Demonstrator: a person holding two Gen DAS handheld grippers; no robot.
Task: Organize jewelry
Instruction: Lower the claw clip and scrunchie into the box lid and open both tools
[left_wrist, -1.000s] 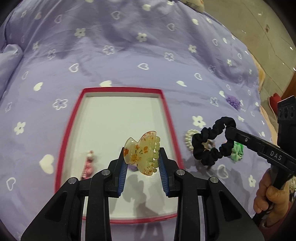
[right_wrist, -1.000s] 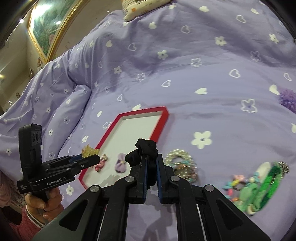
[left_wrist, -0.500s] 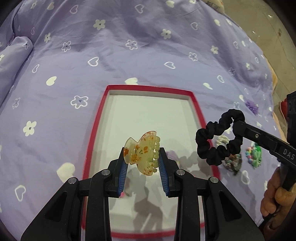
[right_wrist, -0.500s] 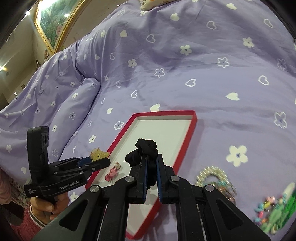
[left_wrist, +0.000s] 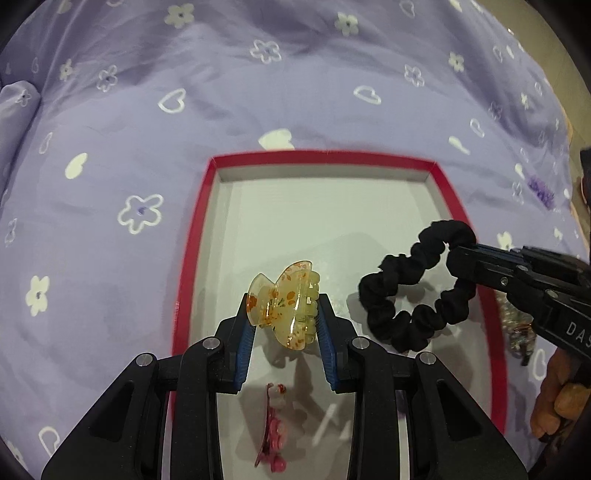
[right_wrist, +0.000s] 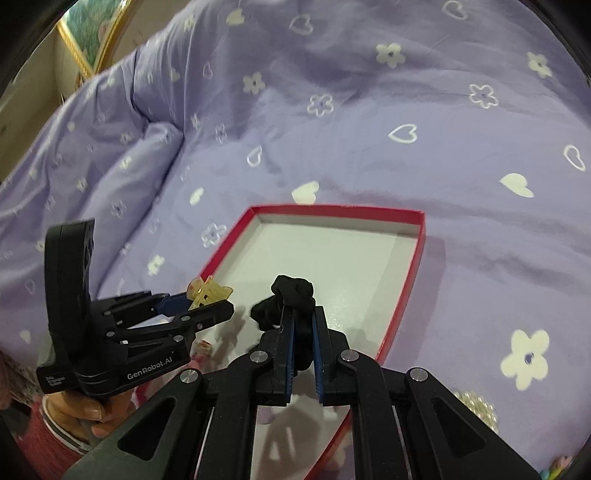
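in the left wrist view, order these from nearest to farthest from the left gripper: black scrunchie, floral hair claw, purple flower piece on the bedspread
1. The floral hair claw, clamped between the left gripper's pads, over the red-rimmed tray.
2. The black scrunchie, to the right over the tray, held by the right gripper.
3. The purple flower piece, far right on the bedspread, outside the tray.

A translucent yellow claw clip (left_wrist: 286, 308) with orange flowers and a looped black scrunchie (left_wrist: 413, 291) hang mid-frame over a red-rimmed white tray (left_wrist: 192, 236) on the bedspread, where a pink barrette (left_wrist: 272, 439) lies low in frame.
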